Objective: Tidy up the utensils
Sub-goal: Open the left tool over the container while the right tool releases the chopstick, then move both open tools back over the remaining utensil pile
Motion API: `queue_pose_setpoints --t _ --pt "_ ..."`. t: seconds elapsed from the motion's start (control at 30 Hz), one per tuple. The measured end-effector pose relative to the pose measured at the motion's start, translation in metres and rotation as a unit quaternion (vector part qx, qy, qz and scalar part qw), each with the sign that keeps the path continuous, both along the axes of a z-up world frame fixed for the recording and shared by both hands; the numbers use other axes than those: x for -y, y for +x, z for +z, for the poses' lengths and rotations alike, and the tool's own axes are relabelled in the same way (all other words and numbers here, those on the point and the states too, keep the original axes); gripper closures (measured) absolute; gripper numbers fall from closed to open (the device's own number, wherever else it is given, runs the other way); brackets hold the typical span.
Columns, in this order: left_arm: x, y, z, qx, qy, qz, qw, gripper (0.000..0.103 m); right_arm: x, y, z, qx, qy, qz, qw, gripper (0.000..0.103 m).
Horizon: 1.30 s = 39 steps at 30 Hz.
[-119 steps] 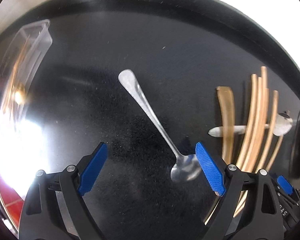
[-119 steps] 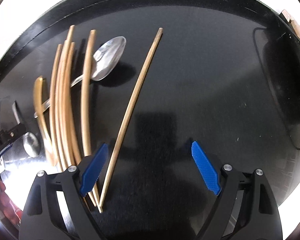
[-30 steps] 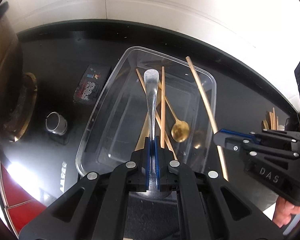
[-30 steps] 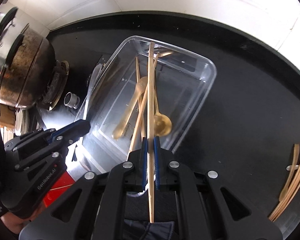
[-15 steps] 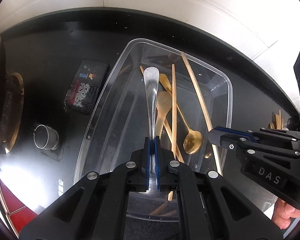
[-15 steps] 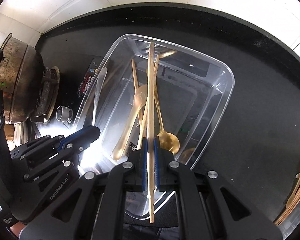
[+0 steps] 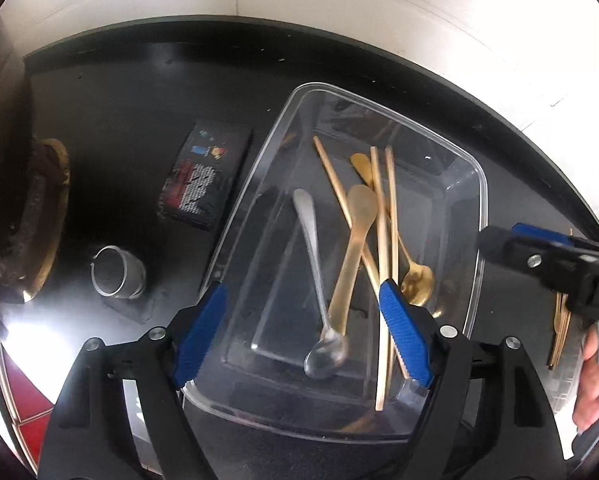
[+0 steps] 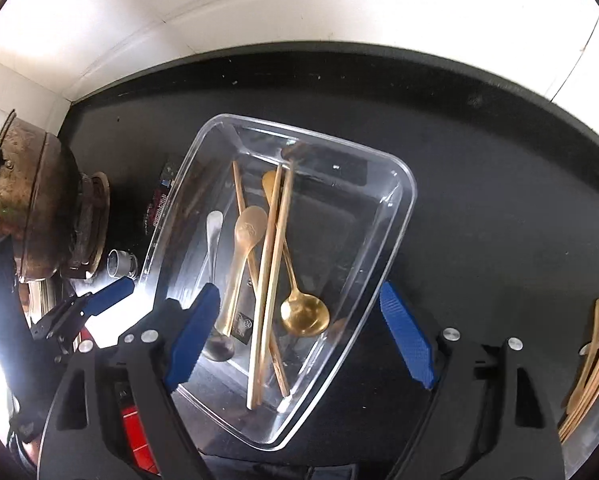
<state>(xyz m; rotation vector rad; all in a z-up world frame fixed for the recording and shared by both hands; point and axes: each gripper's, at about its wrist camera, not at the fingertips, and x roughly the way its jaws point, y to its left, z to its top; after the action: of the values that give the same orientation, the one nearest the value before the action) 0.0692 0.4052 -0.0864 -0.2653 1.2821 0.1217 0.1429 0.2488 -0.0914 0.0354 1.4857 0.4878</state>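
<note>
Both tongs, left and right, now gape wide, having dropped the silver spoon and chopstick into the tub at 12 o'clock, which holds three spoons and three chopsticks.

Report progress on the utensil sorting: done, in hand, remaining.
Done: the silver spoon, gold spoon and several chopsticks lie in the clear container. In hand: nothing; the left tongs and right tongs are both open above it. Left: a pile of chopsticks on the counter.
</note>
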Motion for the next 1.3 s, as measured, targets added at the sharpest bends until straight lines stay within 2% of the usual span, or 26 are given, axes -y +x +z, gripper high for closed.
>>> queue_pose_setpoints --t 0.17,0.37,0.77,0.97,1.3 --pt "-0.002 -0.007 0.004 0.001 0.001 0.008 1.0 0.026 0.009 -0.006 0.006 0.004 0.001 -0.004 1.0 0.023" --pt "0.016 -0.016 0.012 0.008 0.01 -0.004 0.9999 0.026 0.021 -0.016 0.015 0.012 0.008 -0.011 1.0 0.023" --pt "0.085 -0.035 0.024 0.006 0.031 -0.036 0.9988 0.026 0.092 -0.037 0.026 0.031 0.006 -0.043 0.999 0.023" --pt "0.148 -0.039 0.025 0.002 0.036 -0.06 0.9976 0.026 0.165 -0.053 0.029 0.041 -0.01 -0.071 0.997 0.023" --pt "0.292 -0.042 0.019 -0.005 0.034 -0.132 0.9906 0.025 0.334 -0.087 0.019 0.044 -0.06 -0.143 0.987 0.023"
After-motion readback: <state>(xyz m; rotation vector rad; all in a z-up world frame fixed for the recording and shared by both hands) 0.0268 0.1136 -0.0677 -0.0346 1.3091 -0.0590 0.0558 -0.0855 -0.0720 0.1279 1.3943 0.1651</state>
